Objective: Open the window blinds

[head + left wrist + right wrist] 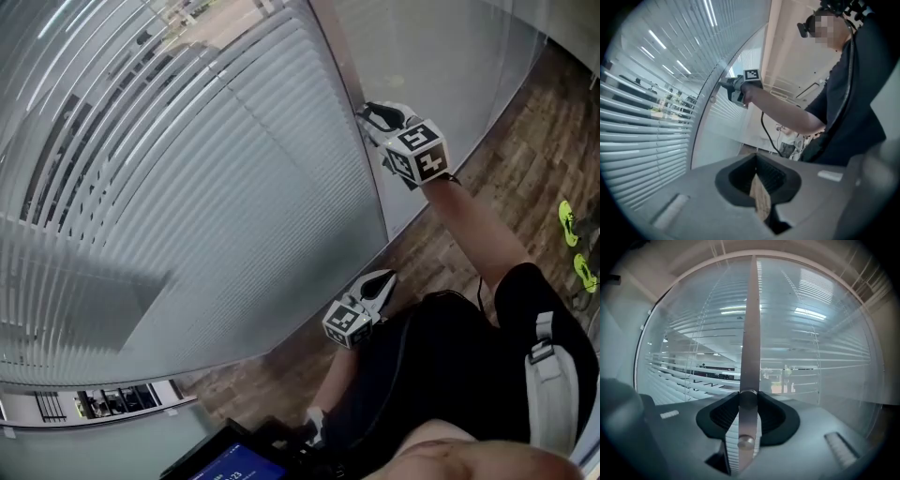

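Grey slatted blinds [187, 187] hang behind glass, tilted enough that an office shows between the slats. A metal post [349, 75] divides the panes. My right gripper [364, 111] is raised to this post and points level at it. In the right gripper view its jaws [748, 401] are shut on a small round knob [748, 398] on the post [751, 324]; a second stud [746, 442] sits nearer the camera. My left gripper [386, 277] hangs low by the person's waist, shut and holding nothing, with only wooden floor showing past it [758, 185].
Wooden floor [450, 234] runs along the base of the glass wall. Yellow-green objects [567, 223] lie on it at the far right. A dark device with a lit screen [234, 464] is at the bottom edge. The person's torso fills the lower right.
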`<action>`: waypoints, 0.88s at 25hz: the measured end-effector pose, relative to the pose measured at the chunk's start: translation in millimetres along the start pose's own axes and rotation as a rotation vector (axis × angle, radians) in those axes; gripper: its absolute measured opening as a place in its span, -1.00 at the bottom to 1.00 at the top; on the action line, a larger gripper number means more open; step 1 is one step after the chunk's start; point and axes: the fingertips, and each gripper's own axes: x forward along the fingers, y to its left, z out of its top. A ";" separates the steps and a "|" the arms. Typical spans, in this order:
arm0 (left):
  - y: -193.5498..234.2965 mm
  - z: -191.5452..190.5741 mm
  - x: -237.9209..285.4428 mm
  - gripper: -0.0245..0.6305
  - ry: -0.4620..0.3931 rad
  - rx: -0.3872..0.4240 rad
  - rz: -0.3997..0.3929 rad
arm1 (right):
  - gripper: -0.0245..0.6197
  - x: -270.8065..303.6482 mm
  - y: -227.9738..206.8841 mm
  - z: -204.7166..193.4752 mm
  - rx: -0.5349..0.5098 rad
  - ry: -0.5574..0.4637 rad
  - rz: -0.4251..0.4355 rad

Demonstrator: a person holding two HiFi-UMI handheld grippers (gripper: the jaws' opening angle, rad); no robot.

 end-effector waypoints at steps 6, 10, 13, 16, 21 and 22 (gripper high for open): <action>-1.7 1.0 -0.7 -0.92 0.000 -0.001 -0.007 | -0.55 0.4 0.0 0.1 0.019 -0.002 0.001; -2.4 0.8 -1.3 -0.92 0.001 -0.002 -0.007 | -0.55 0.5 -0.2 -0.1 0.031 -0.001 0.001; -2.5 0.6 -2.8 -0.92 0.002 -0.001 -0.006 | -0.55 0.0 0.0 -0.3 0.044 -0.002 0.005; -1.7 0.7 -3.1 -0.92 -0.005 -0.002 -0.002 | -0.55 0.6 -0.7 -0.7 0.049 -0.001 0.007; -1.0 -0.3 -4.5 -0.92 -0.005 -0.003 0.005 | -0.55 1.5 -0.7 -2.4 0.048 -0.003 0.006; -1.6 -0.5 -4.6 -0.92 -0.006 -0.003 0.005 | -0.55 1.8 0.2 -2.9 0.048 -0.004 0.007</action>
